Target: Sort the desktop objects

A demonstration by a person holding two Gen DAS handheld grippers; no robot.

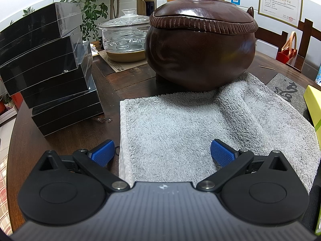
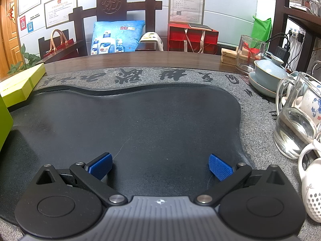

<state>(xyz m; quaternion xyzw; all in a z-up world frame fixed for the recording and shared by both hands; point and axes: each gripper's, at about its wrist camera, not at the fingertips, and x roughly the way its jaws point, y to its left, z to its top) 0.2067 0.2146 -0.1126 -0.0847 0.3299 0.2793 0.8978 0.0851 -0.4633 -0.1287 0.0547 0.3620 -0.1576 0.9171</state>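
My left gripper [image 1: 163,152] is open and empty, low over the near edge of a grey towel [image 1: 180,132] spread on the wooden table. A big dark brown lidded pot [image 1: 200,46] stands on the towel's far edge. My right gripper [image 2: 160,166] is open and empty above the dark hollow of a stone tea tray [image 2: 140,120]. A yellow-green box [image 2: 18,84] lies at the tray's left edge and also shows in the left wrist view [image 1: 315,108].
A stack of black boxes [image 1: 50,70] stands left of the towel. A glass lidded bowl [image 1: 124,38] sits behind. Right of the tray are a glass pitcher [image 2: 297,120], a celadon lidded cup [image 2: 268,74], a white strainer pot [image 2: 313,190] and a glass jar [image 2: 248,54].
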